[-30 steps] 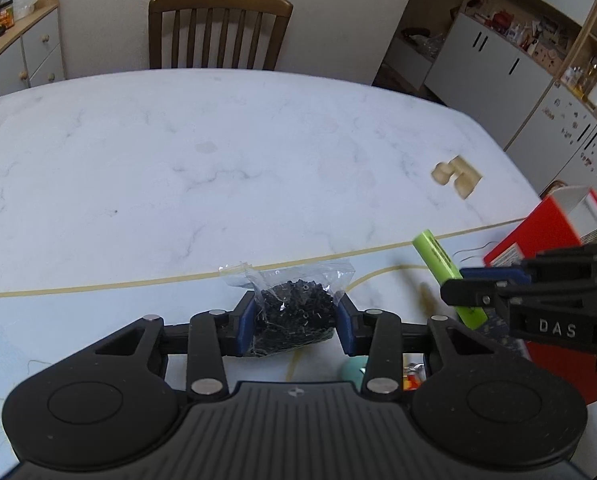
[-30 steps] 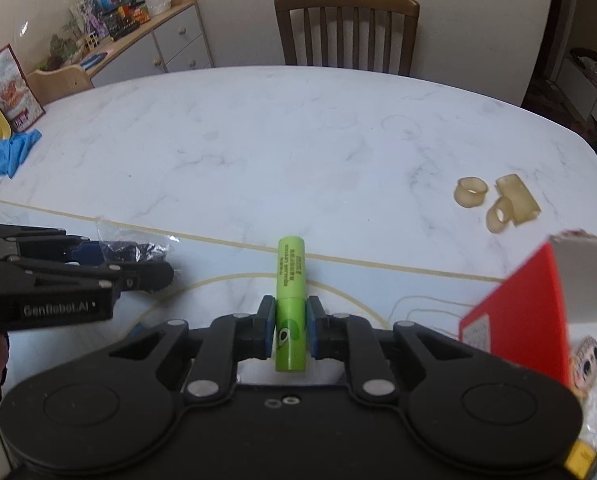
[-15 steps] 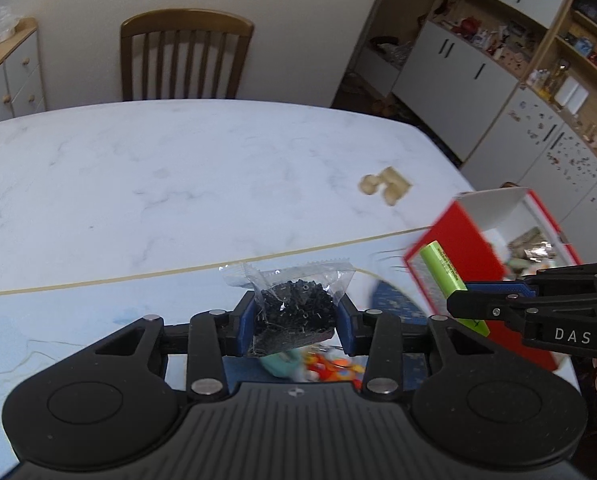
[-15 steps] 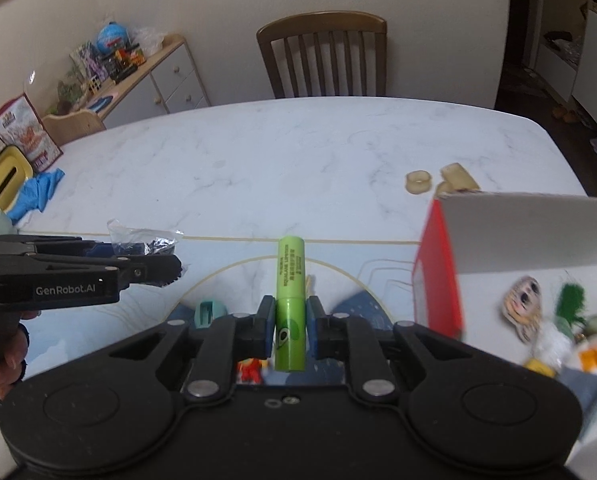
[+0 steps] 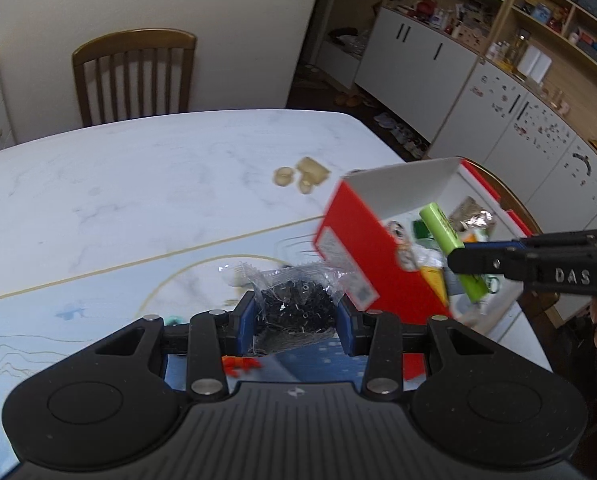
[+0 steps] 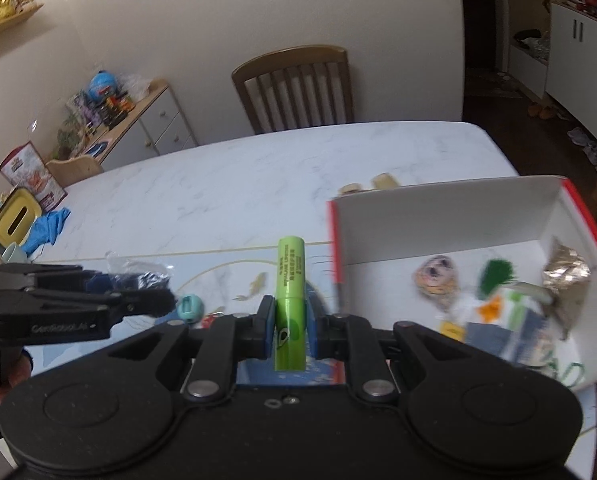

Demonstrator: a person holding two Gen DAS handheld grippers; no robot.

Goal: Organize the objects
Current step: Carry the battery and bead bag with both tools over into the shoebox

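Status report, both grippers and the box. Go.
Left gripper shut on bag of black bits. Right gripper shut on green tube. Red box open, part filled. Path clear.

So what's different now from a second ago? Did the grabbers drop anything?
No drops. Both grippers lifted and swung right toward the red box, whose open inside now shows. The right gripper stays clamped on the green tube, and the left gripper stays clamped on the bag of black bits. The tan pieces on the table have not moved, and the chair is unchanged.
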